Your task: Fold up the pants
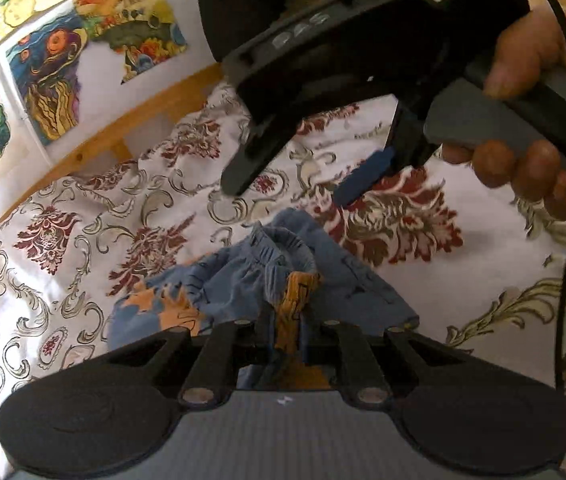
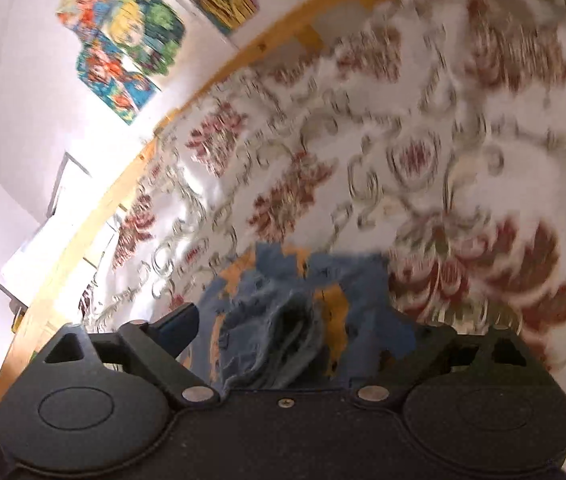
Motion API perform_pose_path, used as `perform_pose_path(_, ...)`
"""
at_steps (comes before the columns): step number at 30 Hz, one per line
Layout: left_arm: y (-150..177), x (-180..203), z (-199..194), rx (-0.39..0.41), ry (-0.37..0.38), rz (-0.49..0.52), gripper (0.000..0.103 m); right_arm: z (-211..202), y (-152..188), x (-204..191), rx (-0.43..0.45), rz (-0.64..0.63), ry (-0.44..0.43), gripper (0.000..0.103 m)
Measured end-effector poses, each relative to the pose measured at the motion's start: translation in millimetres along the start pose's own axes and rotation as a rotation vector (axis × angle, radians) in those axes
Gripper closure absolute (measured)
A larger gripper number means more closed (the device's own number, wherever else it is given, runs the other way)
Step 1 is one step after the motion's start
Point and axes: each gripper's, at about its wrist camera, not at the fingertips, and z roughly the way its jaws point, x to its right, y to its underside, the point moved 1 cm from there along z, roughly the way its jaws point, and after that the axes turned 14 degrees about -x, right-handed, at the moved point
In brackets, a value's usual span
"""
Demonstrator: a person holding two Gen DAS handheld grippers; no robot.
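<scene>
- The pants (image 1: 267, 280) lie bunched on the bed sheet (image 1: 83, 240), blue with orange patches, waistband gathered up between your two tools.
- Your left gripper (image 1: 288, 320) is clenched on a fold of the pants near the waistband.
- Your right gripper (image 1: 287, 182) hangs spread above the cloth, grasping nothing; its own view is smeared.
- Risk, as I judge it: lift with one pinch and the bunch will drag and twist; the hold looks thin, so it could slip.
- Writing: "DAS" shows on the right gripper's body; its small label is unreadable.
</scene>
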Motion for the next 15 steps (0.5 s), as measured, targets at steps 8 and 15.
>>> perform_pose_path(8,4.4,3.0,0.9,-0.020,-0.007,0.008,0.089,25.9,0.4,9.2,-0.065,0.044,0.027,0.046)
perform_pose_path(15,1.8,3.5,-3.9,-0.006,-0.025,0.014,0.089,23.3,-0.1,8.3,-0.031,0.046,0.027,0.064)
